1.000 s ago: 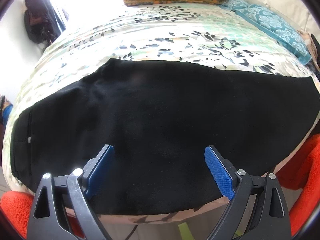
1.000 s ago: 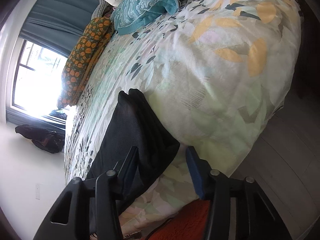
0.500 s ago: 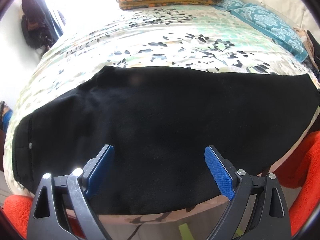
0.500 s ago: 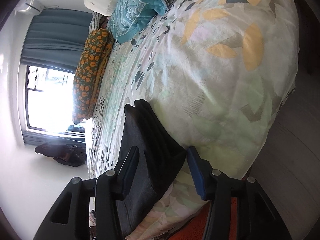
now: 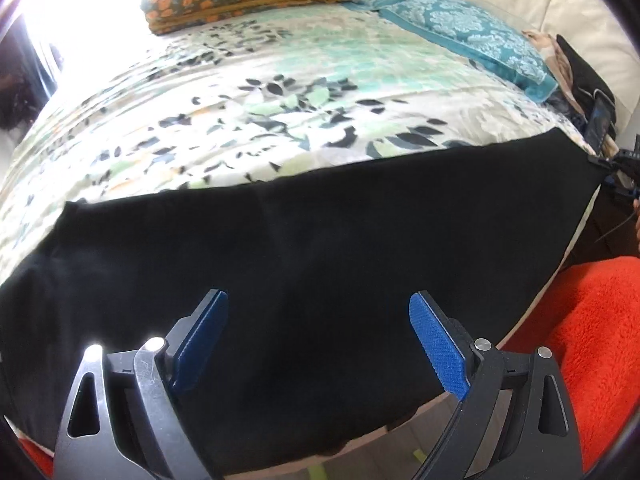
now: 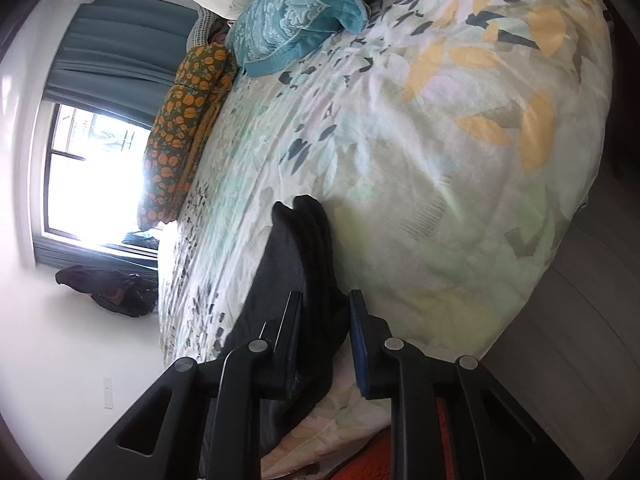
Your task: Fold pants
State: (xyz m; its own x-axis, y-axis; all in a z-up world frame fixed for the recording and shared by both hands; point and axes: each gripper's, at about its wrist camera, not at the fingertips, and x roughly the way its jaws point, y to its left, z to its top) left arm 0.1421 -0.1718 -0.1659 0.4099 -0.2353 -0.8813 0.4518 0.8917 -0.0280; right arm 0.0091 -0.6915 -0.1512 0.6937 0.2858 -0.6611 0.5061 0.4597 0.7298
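Pants flat | left claw wide above | right claw closing on hem

The black pants run past the left wrist picture's left edge, hiding the floral bedspread beneath them.
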